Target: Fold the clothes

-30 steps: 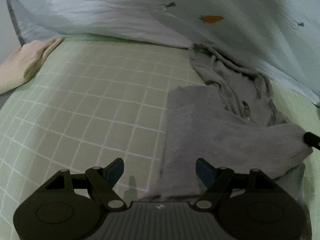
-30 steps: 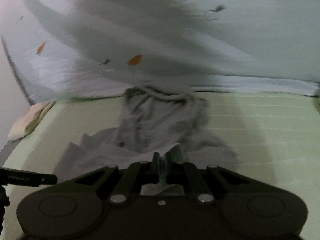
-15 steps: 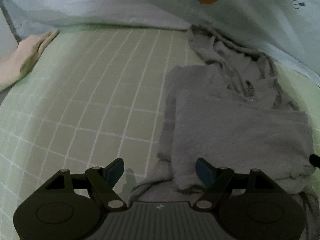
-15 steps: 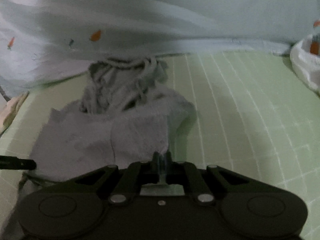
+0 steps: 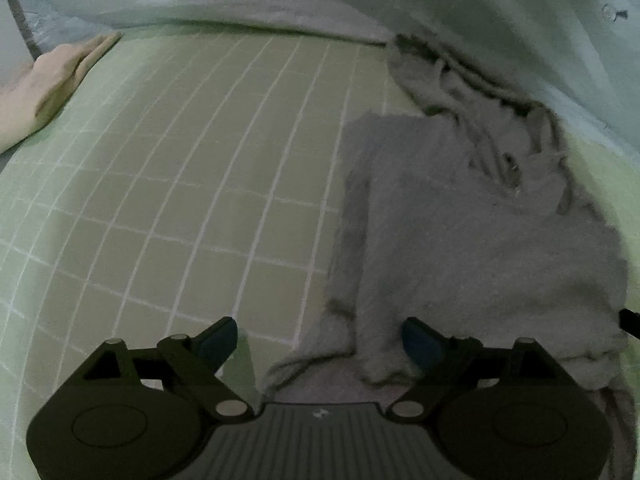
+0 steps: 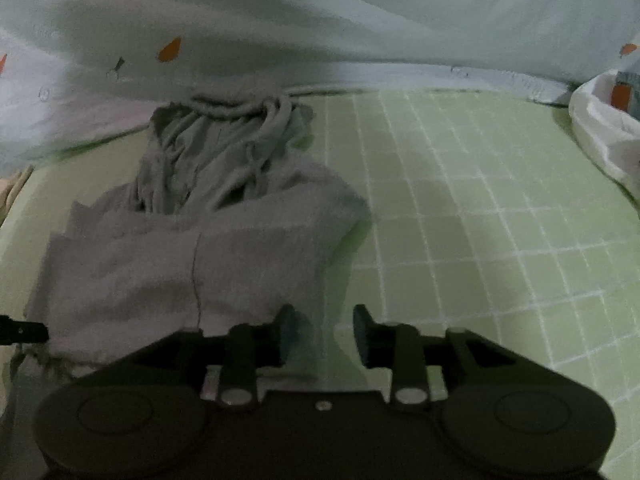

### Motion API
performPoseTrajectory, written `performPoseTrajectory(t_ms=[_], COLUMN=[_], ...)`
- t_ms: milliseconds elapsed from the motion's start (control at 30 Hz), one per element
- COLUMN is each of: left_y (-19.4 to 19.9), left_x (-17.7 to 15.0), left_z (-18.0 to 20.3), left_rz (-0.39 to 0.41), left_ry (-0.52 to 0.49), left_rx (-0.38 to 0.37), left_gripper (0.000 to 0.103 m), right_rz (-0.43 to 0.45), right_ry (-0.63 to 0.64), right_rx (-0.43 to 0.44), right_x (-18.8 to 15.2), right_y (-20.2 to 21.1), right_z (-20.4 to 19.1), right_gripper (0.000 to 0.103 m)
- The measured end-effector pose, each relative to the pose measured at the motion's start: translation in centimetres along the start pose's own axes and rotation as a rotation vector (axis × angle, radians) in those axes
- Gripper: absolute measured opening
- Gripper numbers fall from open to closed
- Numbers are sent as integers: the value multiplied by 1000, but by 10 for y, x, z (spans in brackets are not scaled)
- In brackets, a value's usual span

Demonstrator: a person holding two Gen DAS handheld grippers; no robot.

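1. Change since the earlier frames: the right gripper (image 6: 322, 330), which was clamped on a fold of the grey garment (image 6: 192, 256), has let go. The fold now lies flat on the green checked sheet (image 6: 460, 208). The left gripper (image 5: 320, 340) has widened a little.

2. Right gripper: jaws are opening. Nothing is pinched between the pads; only sheet and the garment's near edge show in the gap. The left-hand pad stands just beside the garment's right edge.

3. Left gripper: jaws wide and opening. The pads press on nothing. The garment's (image 5: 472, 240) lower left hem lies in the gap beneath them, and the right-hand pad hangs over that hem.

4. Garment: grey fleece, folded over once into a rough rectangle on the sheet (image 5: 180, 200). Its bunched upper part, with cords and a small metal fitting, reaches up to the pale quilt (image 5: 500, 20). From the right wrist view a seam runs down the middle of the folded panel.

5. Surroundings: the quilt (image 6: 320, 12), printed with orange marks, lies along the far side of the bed. A cream cloth (image 5: 52, 80) sits at the sheet's far left edge. A white bundle (image 6: 604, 132) sits at the far right in the right wrist view.

6. Each gripper's dark tip shows at the edge of the other's view.
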State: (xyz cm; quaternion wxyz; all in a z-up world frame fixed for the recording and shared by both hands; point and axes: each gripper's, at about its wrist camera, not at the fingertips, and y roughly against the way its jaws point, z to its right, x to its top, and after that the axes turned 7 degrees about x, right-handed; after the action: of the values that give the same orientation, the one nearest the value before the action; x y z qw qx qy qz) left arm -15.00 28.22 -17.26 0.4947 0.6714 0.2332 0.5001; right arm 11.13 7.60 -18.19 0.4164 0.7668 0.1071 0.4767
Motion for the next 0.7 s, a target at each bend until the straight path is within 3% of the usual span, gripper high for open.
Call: performPoseTrajectory(t_ms=[200, 367, 467, 700], left_y=[9, -3, -17, -58], left_x=[28, 62, 86, 145], left_z=[-2, 7, 19, 53], left_rz=[77, 135, 167, 237], left_ry=[45, 13, -25, -115], left_rx=[-44, -40, -21, -28], left_gripper=[90, 96, 97, 101], right_rz=[56, 98, 112, 151], right_ry=[9, 41, 72, 127], right_rx=[-22, -63, -85, -74], right_x=[29, 63, 86, 139], right_y=[-6, -28, -52, -108], right_z=[5, 4, 1, -9], right_gripper=[49, 86, 99, 103])
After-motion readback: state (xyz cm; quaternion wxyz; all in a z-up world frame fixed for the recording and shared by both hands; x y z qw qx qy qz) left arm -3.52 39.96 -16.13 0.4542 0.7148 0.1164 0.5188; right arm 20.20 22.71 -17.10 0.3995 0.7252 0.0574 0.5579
